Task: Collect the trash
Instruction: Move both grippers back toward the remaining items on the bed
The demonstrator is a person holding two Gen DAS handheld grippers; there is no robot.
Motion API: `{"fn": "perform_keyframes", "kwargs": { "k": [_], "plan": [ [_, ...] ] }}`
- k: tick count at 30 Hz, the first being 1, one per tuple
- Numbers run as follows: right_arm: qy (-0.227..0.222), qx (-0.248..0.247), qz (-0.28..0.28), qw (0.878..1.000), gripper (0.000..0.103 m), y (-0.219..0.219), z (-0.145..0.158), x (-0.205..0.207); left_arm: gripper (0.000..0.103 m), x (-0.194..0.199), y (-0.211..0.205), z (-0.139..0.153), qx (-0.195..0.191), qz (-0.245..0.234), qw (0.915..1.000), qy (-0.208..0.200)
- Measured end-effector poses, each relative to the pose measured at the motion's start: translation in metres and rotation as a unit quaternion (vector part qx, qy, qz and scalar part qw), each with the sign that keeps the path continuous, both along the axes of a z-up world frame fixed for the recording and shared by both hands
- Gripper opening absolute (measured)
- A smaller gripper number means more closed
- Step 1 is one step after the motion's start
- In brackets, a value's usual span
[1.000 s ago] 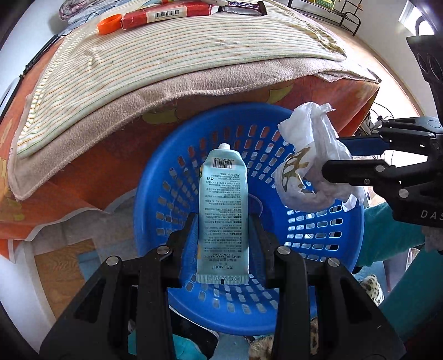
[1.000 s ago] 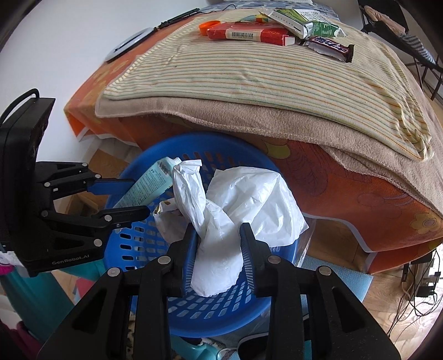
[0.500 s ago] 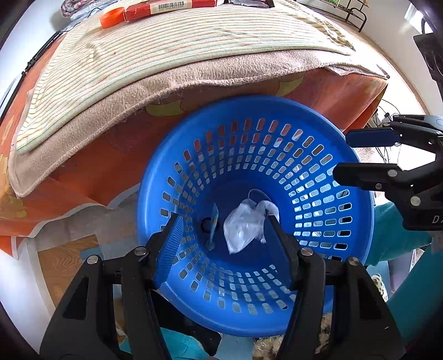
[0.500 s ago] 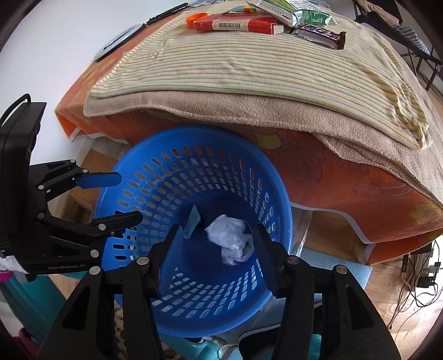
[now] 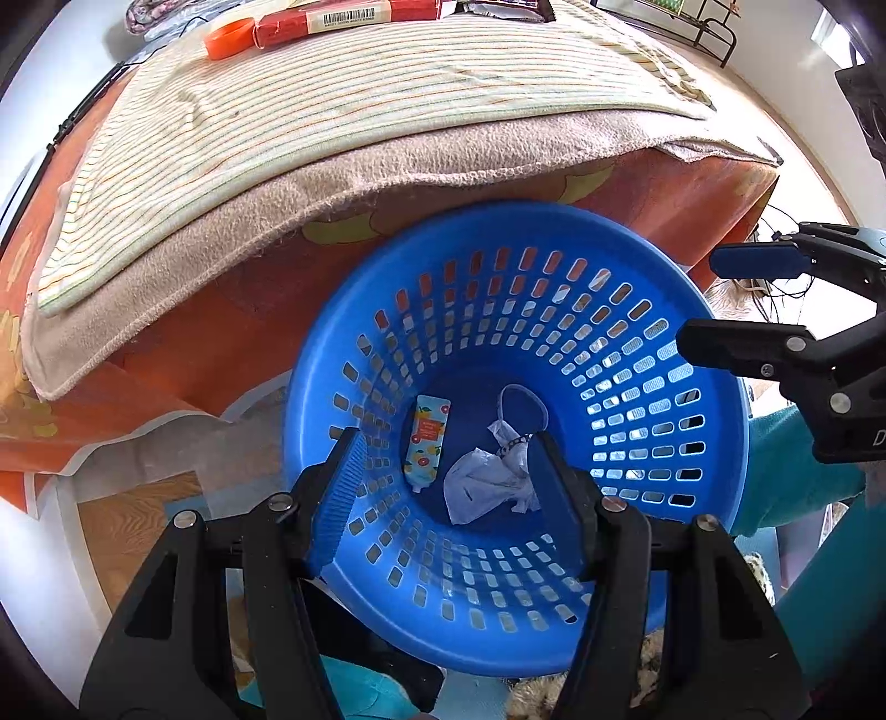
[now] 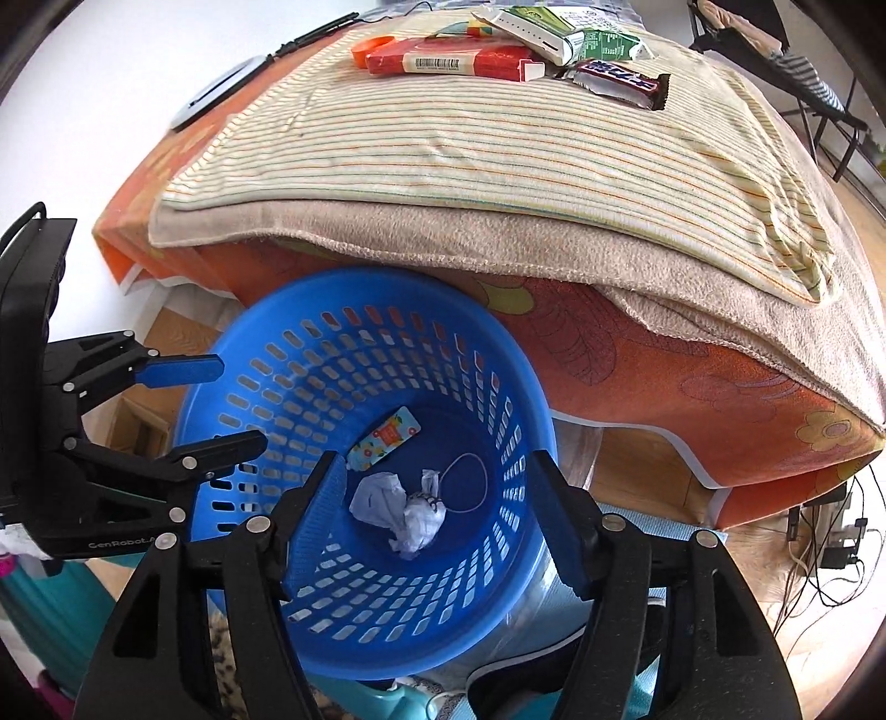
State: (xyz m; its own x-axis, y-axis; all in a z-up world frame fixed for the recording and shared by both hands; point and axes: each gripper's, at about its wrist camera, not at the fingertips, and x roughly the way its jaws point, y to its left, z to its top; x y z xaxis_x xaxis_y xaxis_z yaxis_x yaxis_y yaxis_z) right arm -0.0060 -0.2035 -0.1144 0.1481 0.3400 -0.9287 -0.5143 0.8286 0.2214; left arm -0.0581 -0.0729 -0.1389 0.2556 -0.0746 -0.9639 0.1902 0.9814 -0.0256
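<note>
Both sets of jaws stand apart with nothing between the pads: the left gripper [image 5: 446, 471] and the right gripper [image 6: 437, 493] have just been opening, the right one within the last half second, and each points down into the basket.

Bed [image 6: 637, 354]: largest item, orange floral cover, with a beige towel [image 6: 443, 235] and a striped cloth [image 6: 470, 149] layered on top.

Blue basket [image 5: 554, 232]: perforated plastic, standing against the bed's side, just below the towel's hanging edge.

Remaining trash on the striped cloth, at its far end: 1 red box [image 6: 454, 60], 1 orange cap [image 6: 371, 47] touching it, 1 dark candy wrapper [image 6: 620, 77], 1 green and white carton [image 6: 559, 33].

Basket contents, on the bottom: 1 crumpled white plastic bag [image 5: 487, 482] and, just beside it, 1 small tube [image 5: 427, 437] with a fruit print. Both lie free of the grippers.
</note>
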Motion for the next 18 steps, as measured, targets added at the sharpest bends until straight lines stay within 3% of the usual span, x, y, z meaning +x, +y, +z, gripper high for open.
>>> {"fn": "perform_keyframes", "kwargs": {
  "k": [9,18],
  "plan": [
    [-0.015,0.007,-0.025,1.000,0.072,-0.006,0.020,0.017,0.062,0.024,0.018,0.017,-0.023,0.031,0.9992,-0.008],
    [-0.031,0.029,-0.063,0.997,0.074,-0.019,0.045,0.052,0.063,0.062,0.035,0.050,-0.027,0.048,0.9976,-0.043]
  ]
}}
